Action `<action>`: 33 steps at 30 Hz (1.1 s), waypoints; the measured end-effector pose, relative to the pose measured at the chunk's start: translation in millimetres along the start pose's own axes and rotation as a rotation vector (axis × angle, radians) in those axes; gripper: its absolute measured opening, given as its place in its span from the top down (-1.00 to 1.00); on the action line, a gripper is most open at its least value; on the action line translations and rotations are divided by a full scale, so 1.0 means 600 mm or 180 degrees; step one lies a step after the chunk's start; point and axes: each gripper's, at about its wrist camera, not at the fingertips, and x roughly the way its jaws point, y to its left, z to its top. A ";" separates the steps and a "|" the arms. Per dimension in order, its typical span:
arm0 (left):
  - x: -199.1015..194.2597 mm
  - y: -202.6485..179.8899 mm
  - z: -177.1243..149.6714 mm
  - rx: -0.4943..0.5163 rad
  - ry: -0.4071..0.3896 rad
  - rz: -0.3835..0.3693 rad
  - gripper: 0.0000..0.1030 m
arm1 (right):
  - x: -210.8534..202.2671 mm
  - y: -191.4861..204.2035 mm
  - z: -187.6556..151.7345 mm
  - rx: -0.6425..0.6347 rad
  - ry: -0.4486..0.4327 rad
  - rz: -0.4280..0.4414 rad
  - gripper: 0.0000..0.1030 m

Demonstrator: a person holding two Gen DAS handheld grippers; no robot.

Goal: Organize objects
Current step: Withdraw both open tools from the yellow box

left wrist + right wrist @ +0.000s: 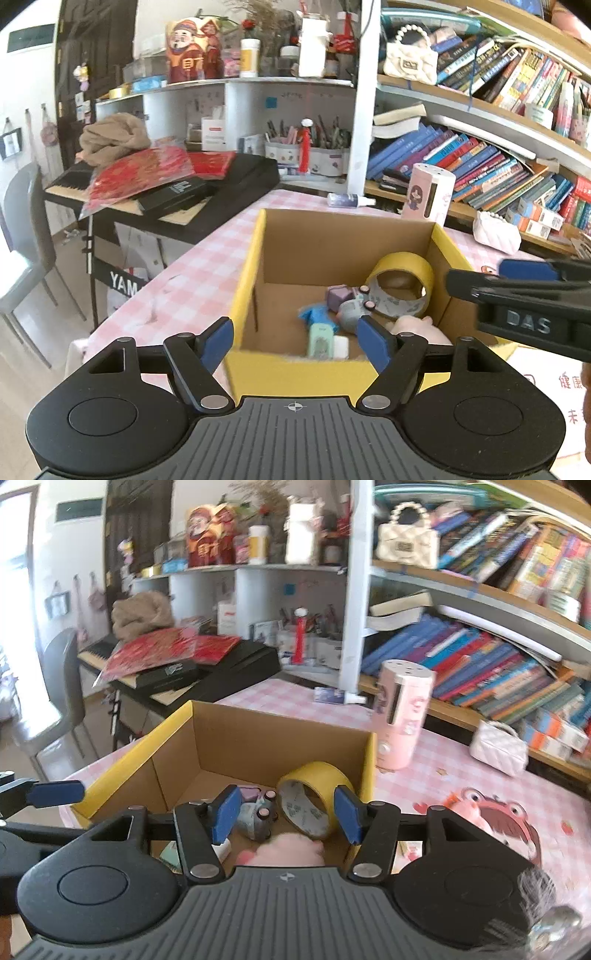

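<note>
- The yellow-rimmed cardboard box [255,266] stands open on the pink checked worktop [192,280], in front of the bookshelf [480,158].
- Inside it a yellow tape roll [406,275] leans near the right wall, beside a grey toy [255,821], a pink plush [291,851] and a green item [319,341].
- The left tool [295,338] hovers over the box's near edge, jaws wide and empty.
- The right tool [286,814] hangs above the contents, jaws apart, gripping nothing.
- A pink cylinder [400,716] stands just outside the box.

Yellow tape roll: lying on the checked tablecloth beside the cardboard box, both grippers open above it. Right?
Not quite. The yellow tape roll lies inside the cardboard box, not on the tablecloth; the right wrist view shows it. Left gripper and right gripper are open.
</note>
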 end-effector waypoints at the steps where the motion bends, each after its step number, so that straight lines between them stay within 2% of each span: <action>1: -0.007 0.004 -0.004 -0.0010 -0.0005 0.0010 -0.47 | -0.010 0.002 -0.006 0.0021 -0.0009 -0.0027 -0.07; 6: -0.042 0.023 -0.031 -0.0057 0.0019 0.0032 -0.48 | -0.048 0.025 -0.040 0.0019 0.0042 -0.0138 -0.13; 9: -0.064 0.035 -0.052 -0.0099 0.0067 0.0069 -0.61 | -0.070 0.046 -0.069 -0.0079 0.0099 -0.0221 -0.20; 17: -0.124 0.065 -0.102 -0.0215 0.0151 0.0074 -0.65 | -0.130 0.088 -0.133 -0.0109 0.0294 -0.0344 -0.32; 19: -0.138 0.070 -0.115 -0.0208 0.0176 0.0075 -0.71 | -0.142 0.096 -0.145 -0.0095 0.0321 -0.0368 -0.34; 25: -0.169 0.082 -0.144 -0.0172 0.0245 0.0063 -0.74 | -0.176 0.119 -0.177 -0.0069 0.0382 -0.0424 -0.43; 33: -0.185 0.068 -0.171 0.0033 0.0390 -0.0095 -0.80 | -0.205 0.132 -0.208 0.0003 0.0458 -0.0533 -0.50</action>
